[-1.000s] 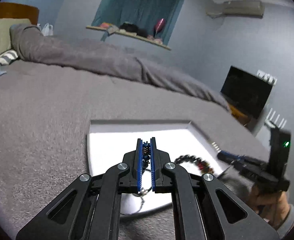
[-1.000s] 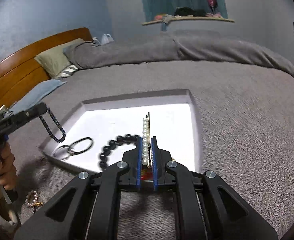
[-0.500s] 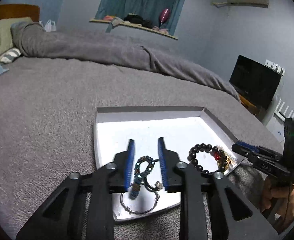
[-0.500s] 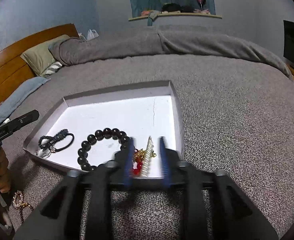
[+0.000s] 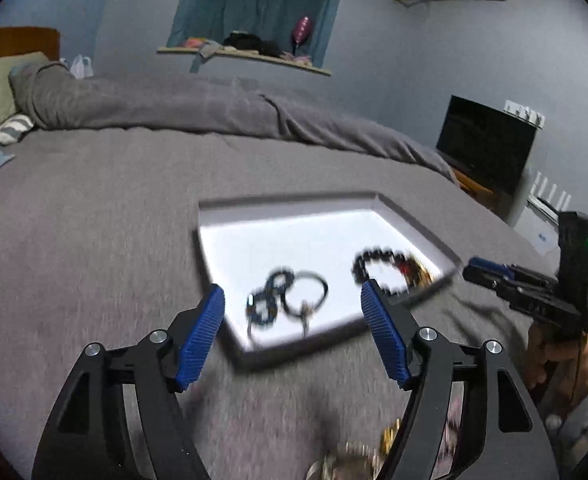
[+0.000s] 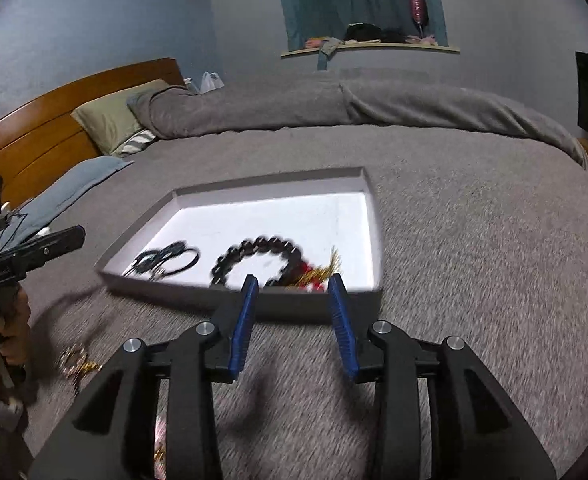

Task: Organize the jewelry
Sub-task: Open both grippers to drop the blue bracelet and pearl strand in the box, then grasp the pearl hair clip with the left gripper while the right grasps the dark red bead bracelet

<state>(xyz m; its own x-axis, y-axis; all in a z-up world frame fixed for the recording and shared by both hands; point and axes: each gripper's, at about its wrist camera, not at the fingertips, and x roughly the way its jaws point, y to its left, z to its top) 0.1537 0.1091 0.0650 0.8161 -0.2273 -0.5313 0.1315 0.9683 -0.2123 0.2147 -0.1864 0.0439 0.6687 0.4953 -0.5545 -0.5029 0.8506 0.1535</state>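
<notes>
Grey bedspread (image 6: 474,240) under shallow white cardboard tray (image 6: 294,178) holding black beaded bracelet (image 6: 253,252) and dark rings; left gripper (image 5: 291,320) opening, empty, right gripper (image 6: 291,308) apart, empty; small gold jewelry (image 6: 75,360) outside tray, nearer left gripper.

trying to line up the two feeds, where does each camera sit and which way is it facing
Left wrist: sits on the left gripper, jaws opening and empty, looking down across the bed at the white tray; the person's hand holding the right gripper shows at right.
Right wrist: sits on the right gripper, facing the same tray; the left gripper shows at left.
Both share the tray and the black bead bracelet.
</notes>
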